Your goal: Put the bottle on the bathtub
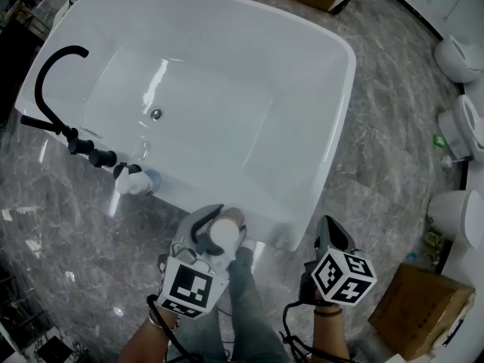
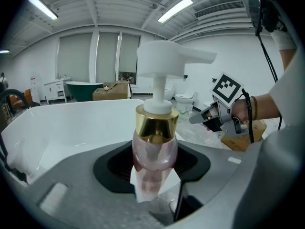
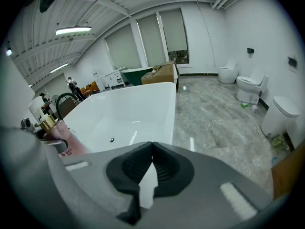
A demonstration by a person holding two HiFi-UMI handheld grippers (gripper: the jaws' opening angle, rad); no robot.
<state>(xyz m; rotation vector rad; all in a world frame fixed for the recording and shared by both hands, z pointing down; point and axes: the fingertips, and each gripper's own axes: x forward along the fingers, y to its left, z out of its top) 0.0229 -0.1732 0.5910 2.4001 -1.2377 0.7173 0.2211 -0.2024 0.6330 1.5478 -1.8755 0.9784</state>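
Note:
A pink pump bottle (image 2: 154, 151) with a gold collar and a white pump head stands upright between the jaws of my left gripper (image 2: 155, 163), which is shut on its body. From the head view, the bottle (image 1: 225, 231) and left gripper (image 1: 219, 224) hang just outside the near rim of the white bathtub (image 1: 302, 203). My right gripper (image 1: 327, 227) is off to the right over the floor near the tub's corner. Its pads meet with nothing between them (image 3: 151, 149). The right gripper view shows the bottle (image 3: 56, 130) at the far left and the tub (image 3: 143, 104) ahead.
A black arched faucet (image 1: 54, 78) with knobs and a white hand shower (image 1: 130, 180) sits on the tub's left rim. The drain (image 1: 156, 114) is in the tub floor. Toilets (image 1: 460, 57) line the right wall. Cardboard boxes (image 1: 423, 308) stand at lower right and at the top.

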